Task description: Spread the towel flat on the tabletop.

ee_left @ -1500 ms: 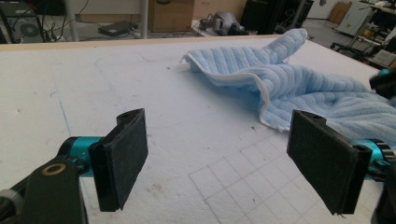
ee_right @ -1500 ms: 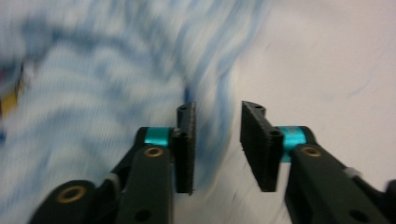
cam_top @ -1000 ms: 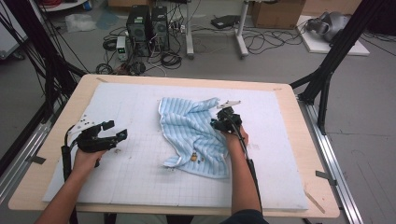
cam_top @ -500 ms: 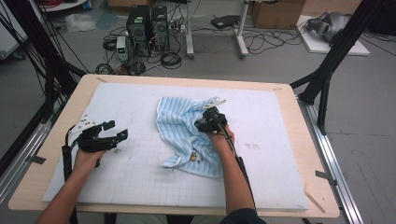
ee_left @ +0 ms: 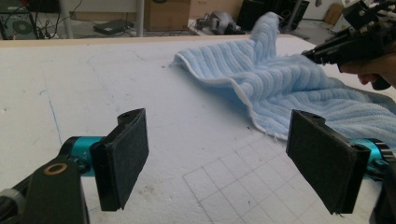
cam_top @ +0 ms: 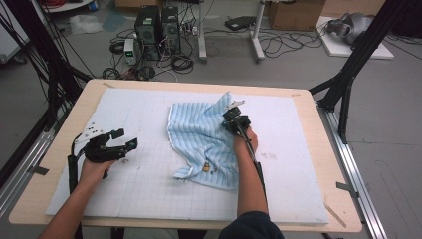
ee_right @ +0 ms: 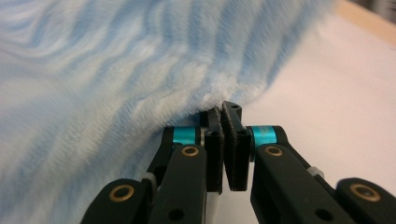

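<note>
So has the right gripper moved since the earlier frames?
Yes. The right gripper, jaws just closed on the blue towel, has shifted toward the table's far edge and lifted the towel's corner.

The towel (cam_top: 204, 139) lies on the mat (cam_top: 149, 189) that covers the worktop (cam_top: 338, 209), right of centre. The left claw (cam_top: 125, 139) sits well left of it; the right claw (cam_top: 233, 110) is at its far right corner.

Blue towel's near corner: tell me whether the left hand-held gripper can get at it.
Probably yes: the left hand-held gripper stands open, with bare white mat between it and the blue towel.
</note>
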A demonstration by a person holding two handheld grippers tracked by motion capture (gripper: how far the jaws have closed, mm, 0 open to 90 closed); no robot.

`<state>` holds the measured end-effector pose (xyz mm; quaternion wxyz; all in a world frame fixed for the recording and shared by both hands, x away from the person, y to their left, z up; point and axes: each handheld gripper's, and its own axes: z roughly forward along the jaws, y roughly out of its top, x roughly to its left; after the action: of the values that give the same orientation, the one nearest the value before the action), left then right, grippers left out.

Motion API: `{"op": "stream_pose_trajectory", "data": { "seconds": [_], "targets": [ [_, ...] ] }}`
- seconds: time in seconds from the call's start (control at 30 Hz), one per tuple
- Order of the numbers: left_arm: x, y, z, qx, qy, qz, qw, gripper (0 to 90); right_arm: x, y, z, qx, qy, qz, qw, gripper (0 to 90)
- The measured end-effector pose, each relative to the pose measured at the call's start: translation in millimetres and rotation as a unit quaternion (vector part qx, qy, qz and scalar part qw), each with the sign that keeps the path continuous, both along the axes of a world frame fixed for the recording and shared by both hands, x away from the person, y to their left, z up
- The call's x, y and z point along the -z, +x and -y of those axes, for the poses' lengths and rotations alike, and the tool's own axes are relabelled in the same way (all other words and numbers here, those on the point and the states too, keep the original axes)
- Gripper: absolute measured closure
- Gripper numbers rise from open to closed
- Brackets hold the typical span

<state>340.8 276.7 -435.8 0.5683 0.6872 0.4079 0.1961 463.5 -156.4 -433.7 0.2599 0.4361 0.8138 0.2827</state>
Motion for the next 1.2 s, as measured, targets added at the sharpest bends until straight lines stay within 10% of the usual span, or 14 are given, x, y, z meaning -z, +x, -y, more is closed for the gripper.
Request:
{"op": "stream_pose_trajectory", "data": {
  "seconds": [0.13,0.2,0.37,0.6,0.9,1.2],
  "targets": [
    [0.2,0.1,-0.3,-0.001,-0.001,-0.001,1.0,21.3,-5.7,3.5,24.9,0.095,-0.031,0.034,0.9944,87.9],
    [0.5,0.3,0.5,0.0,0.001,-0.002,1.0,21.3,-5.5,4.0,35.3,0.115,-0.003,0.024,0.9931,84.0],
    [1.8,0.1,4.9,0.006,0.002,-0.009,0.9999,21.6,-9.0,-8.8,39.4,0.097,0.058,0.037,0.993,55.3],
    [1.2,-1.1,19.0,0.043,-0.013,-0.02,0.9988,27.7,-18.0,-53.1,50.5,0.036,0.096,0.052,0.9933,39.1],
    [1.0,6.4,55.6,0.078,-0.019,-0.041,0.9959,27.8,-17.2,-108.9,61.6,-0.019,0.108,0.061,0.9921,31.4],
    [-3.8,28.9,107.3,0.097,0.02,-0.057,0.9935,27.3,-12.0,-118.7,66.7,-0.031,0.11,0.06,0.9917,29.2]
  ]
}}
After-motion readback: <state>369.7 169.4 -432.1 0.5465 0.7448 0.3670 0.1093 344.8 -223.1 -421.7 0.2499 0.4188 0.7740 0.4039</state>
